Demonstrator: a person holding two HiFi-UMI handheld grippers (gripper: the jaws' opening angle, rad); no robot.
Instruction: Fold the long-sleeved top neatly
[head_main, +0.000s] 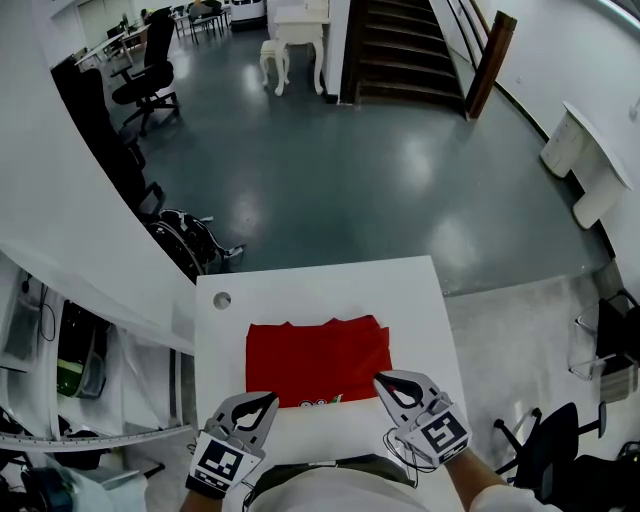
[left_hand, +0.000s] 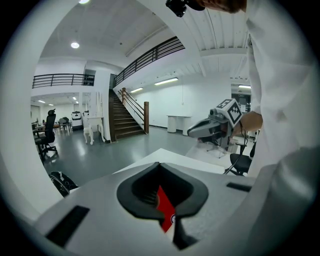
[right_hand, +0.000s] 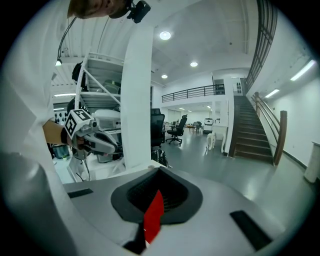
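The long-sleeved top (head_main: 318, 360) is red and lies as a flat rectangle on the white table (head_main: 320, 285), with a bit of print at its near edge. My left gripper (head_main: 264, 401) is at the top's near left corner, and my right gripper (head_main: 383, 382) is at its near right corner. Both are shut. In the left gripper view a strip of red cloth (left_hand: 165, 212) is pinched between the jaws of my left gripper (left_hand: 160, 170). The right gripper view shows my right gripper (right_hand: 160, 174) in the same way, with a red strip (right_hand: 154, 217) in its jaws.
The table has a round cable hole (head_main: 221, 300) at its far left corner. A black bag (head_main: 190, 240) lies on the floor beyond the table. Office chairs (head_main: 145, 80) stand at the far left, another chair (head_main: 560, 450) at the near right, and stairs (head_main: 405, 50) lie far ahead.
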